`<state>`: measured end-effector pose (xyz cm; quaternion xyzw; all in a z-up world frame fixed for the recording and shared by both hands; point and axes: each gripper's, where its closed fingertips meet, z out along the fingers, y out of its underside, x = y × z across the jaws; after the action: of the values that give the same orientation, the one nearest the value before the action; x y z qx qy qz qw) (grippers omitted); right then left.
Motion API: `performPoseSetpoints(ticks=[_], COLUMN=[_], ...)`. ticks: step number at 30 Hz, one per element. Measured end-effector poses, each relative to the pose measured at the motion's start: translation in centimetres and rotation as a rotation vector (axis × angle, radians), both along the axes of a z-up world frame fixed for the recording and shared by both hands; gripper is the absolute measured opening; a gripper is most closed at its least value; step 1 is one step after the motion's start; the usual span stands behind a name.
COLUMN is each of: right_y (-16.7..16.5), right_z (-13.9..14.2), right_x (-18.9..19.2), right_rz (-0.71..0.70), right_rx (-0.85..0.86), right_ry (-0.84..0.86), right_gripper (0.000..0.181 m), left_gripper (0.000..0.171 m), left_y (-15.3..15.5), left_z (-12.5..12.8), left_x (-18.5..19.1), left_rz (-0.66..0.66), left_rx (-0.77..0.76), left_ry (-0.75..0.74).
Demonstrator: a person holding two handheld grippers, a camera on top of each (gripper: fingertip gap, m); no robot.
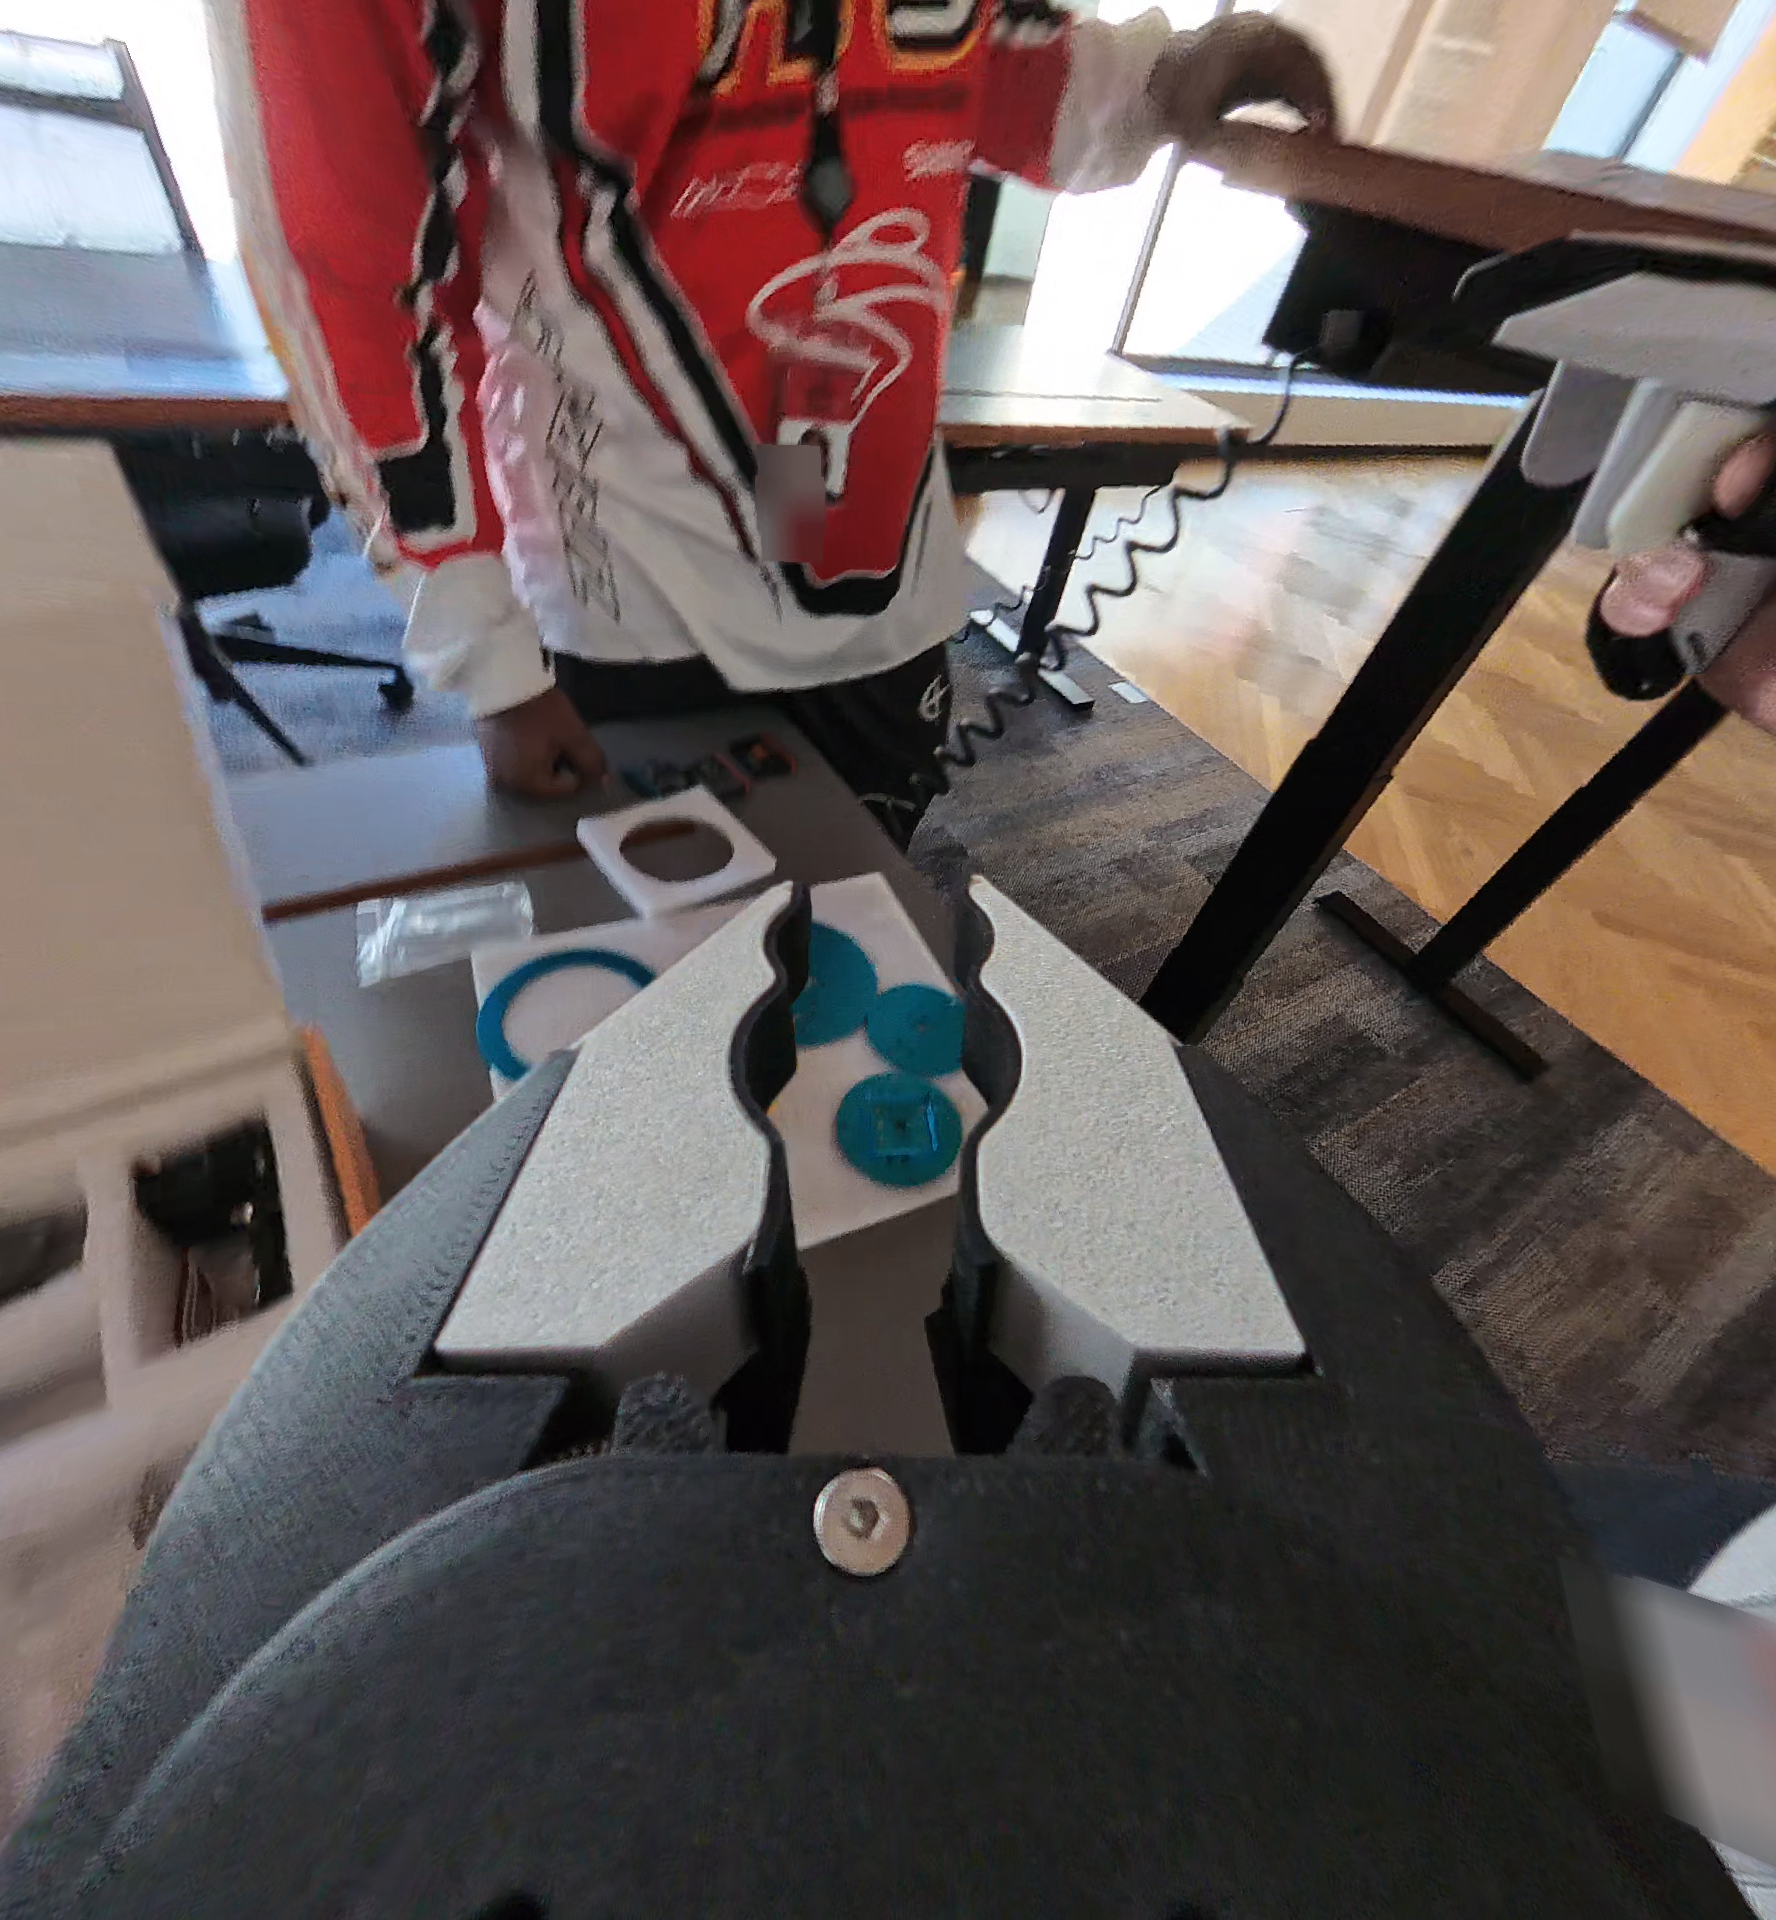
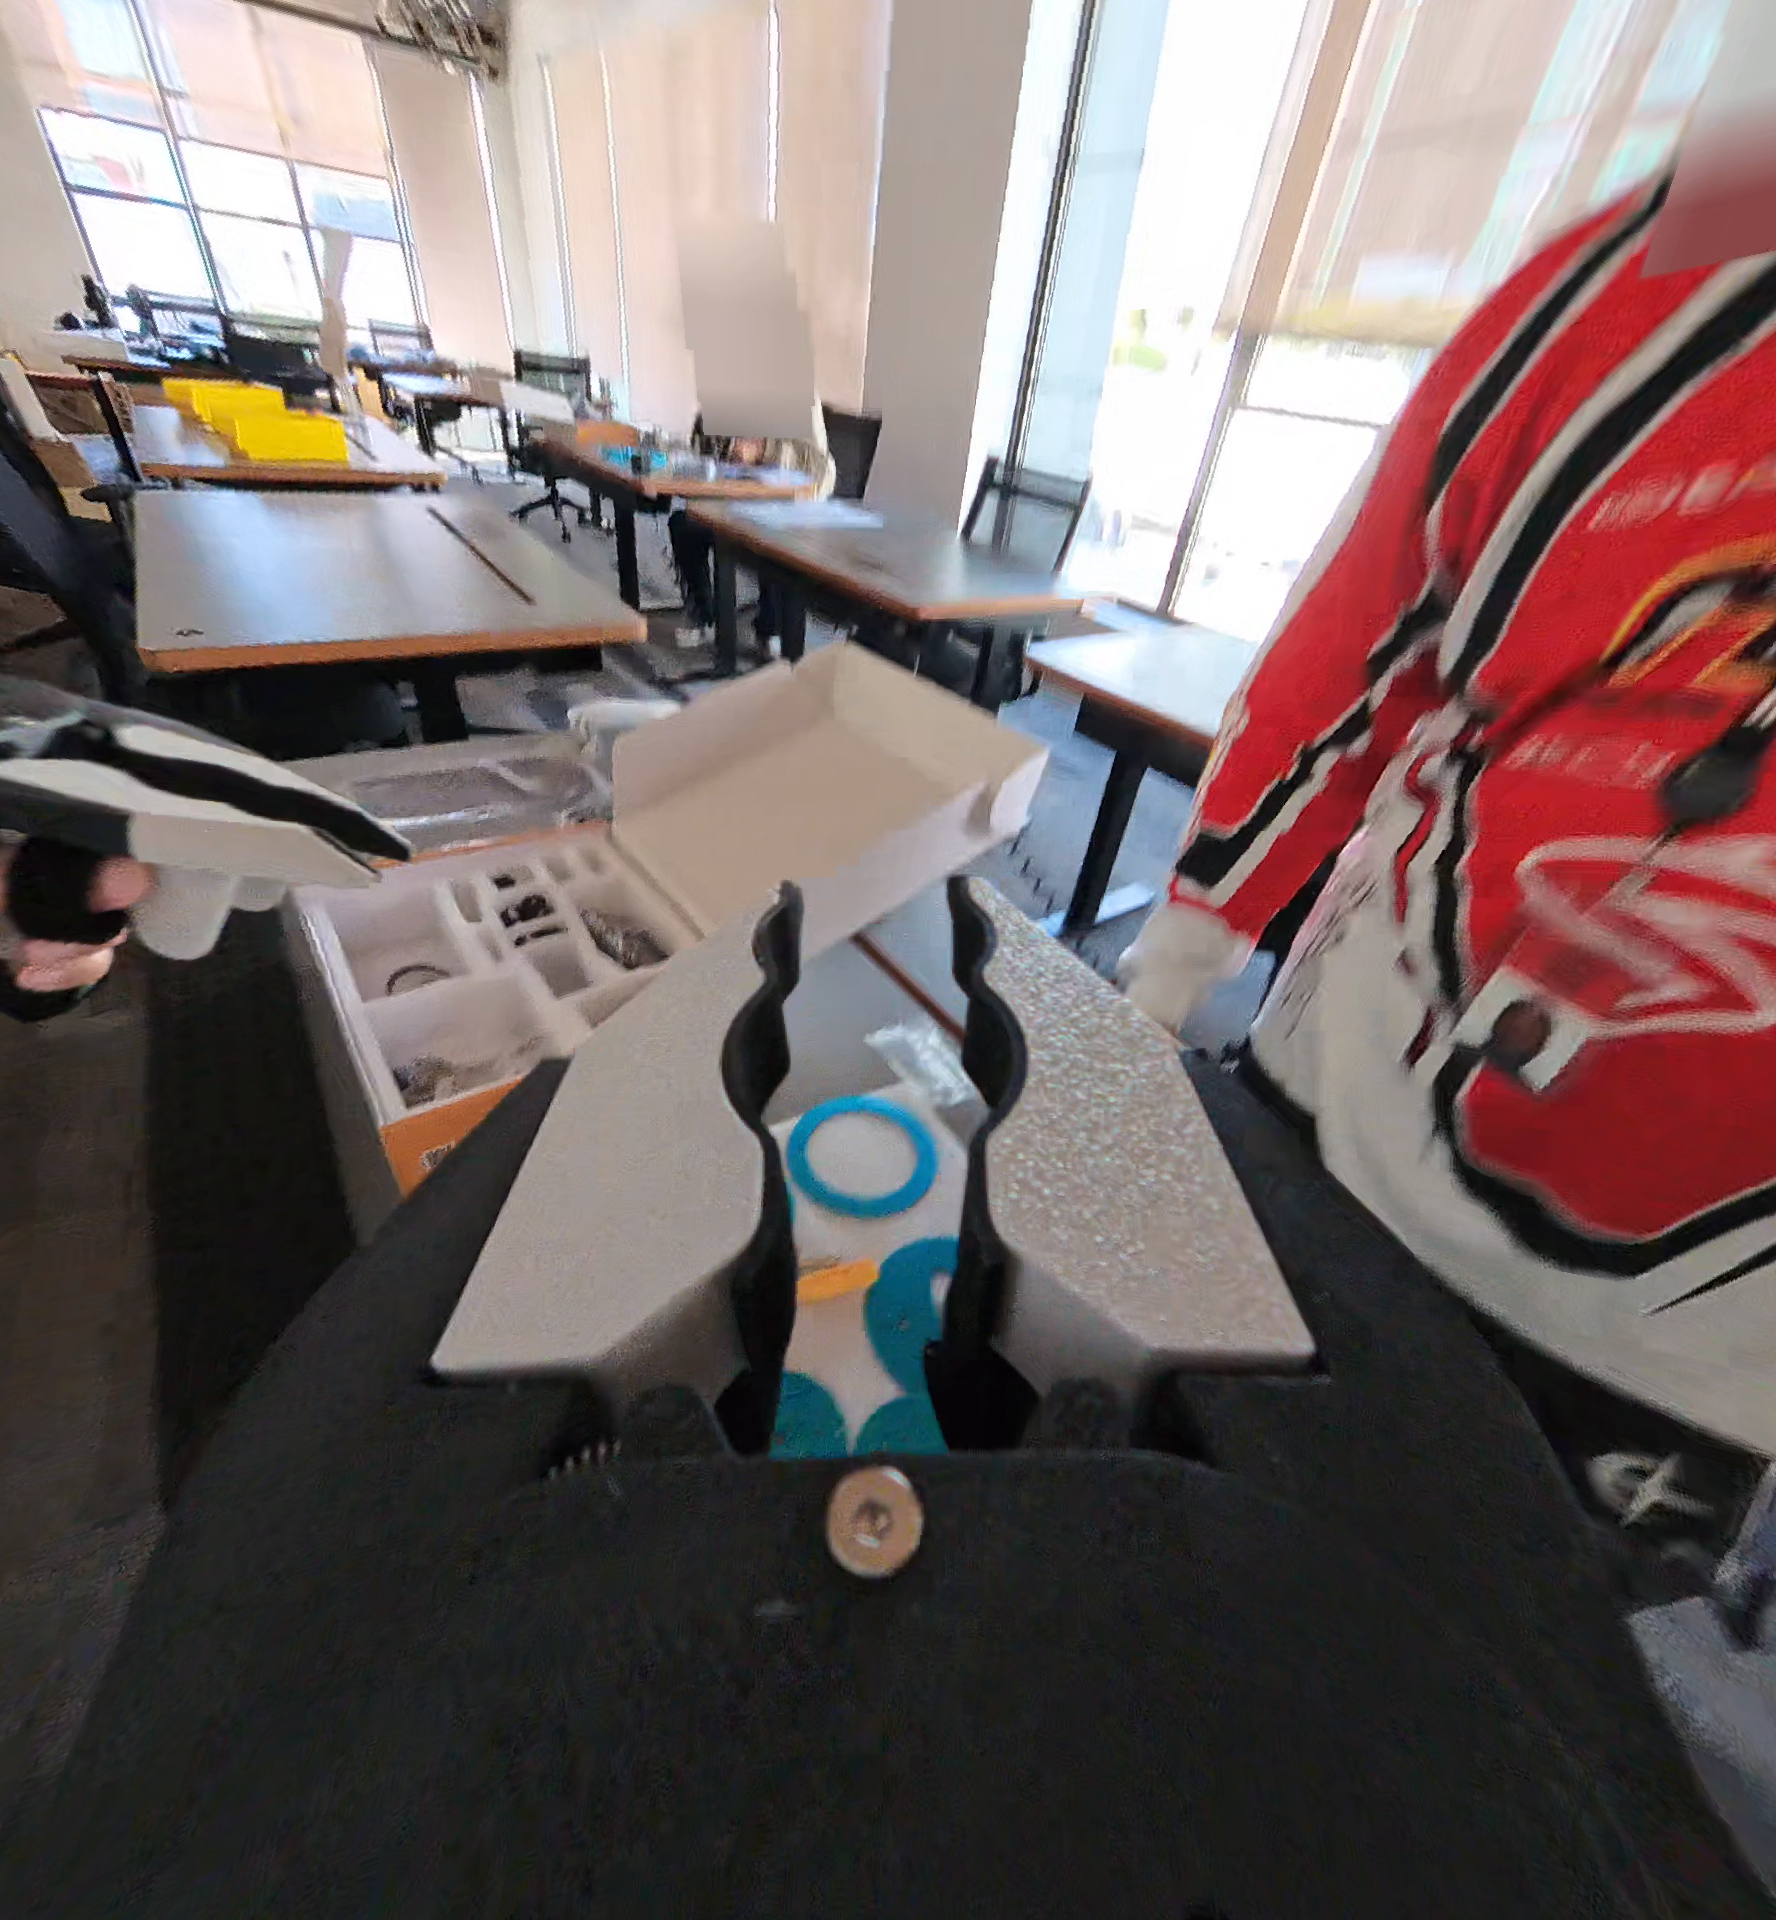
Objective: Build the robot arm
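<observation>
Parts sit laid out flat on a white foam sheet (image 1: 863, 914) on the grey surface (image 1: 427, 1049): blue ring (image 1: 551, 1013), three blue discs (image 1: 899, 1130), all spaced apart, likely so each can be picked singly. White square frame with round hole (image 1: 674, 850) lies just beyond the sheet, clear plastic bag (image 1: 442, 928) beside it. Open box with compartmented white insert (image 2: 510, 956) stands to the side, lid tipped back.

Left gripper (image 1: 882, 914) hovers above the sheet, jaws partly open with a narrow gap, holding nothing, touching nothing. Right gripper (image 2: 871, 904) likewise hangs over the same sheet, jaws parted about the same, empty; ring (image 2: 863, 1155) visible through the gap, small orange piece (image 2: 837, 1280) near the discs.

Person in red-and-white jersey (image 1: 676, 343) stands at the far side, one hand (image 1: 536, 743) on the surface.
</observation>
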<state>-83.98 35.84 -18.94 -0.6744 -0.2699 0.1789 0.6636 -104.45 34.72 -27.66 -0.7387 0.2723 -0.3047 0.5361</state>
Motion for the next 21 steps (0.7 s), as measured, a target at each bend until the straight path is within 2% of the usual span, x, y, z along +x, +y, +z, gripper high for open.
performPoseSetpoints(ticks=[4, 9, 12, 18, 21], right_y=[-5.4, -13.0, -18.4, -30.4, -36.0], right_z=[5.2, 8.9, 10.3, 11.6, 11.3], right_x=[0.6, 5.0, 10.2, 23.4, 30.8], right_rz=[0.049, 0.000, -0.081, -0.298, -0.463], right_rx=[0.045, 0.060, 0.033, -0.008, -0.016], right_ry=[0.005, 0.028, 0.047, 0.008, -0.057], right_gripper=[0.058, 0.055, 0.052, 0.044, 0.046], left_gripper=[0.029, 0.034, 0.036, 0.043, 0.044], left_y=[-3.2, -9.0, -13.1, -21.3, -24.7], left_z=[5.6, 10.7, 12.6, 14.3, 15.9], left_x=[5.7, 14.4, 20.6, 33.7, 39.5], left_rz=[-0.095, -0.187, -0.239, -0.358, -0.421], left_rx=[0.106, 0.185, 0.184, 0.150, 0.177], left_ry=[0.026, 0.010, -0.033, -0.027, -0.034])
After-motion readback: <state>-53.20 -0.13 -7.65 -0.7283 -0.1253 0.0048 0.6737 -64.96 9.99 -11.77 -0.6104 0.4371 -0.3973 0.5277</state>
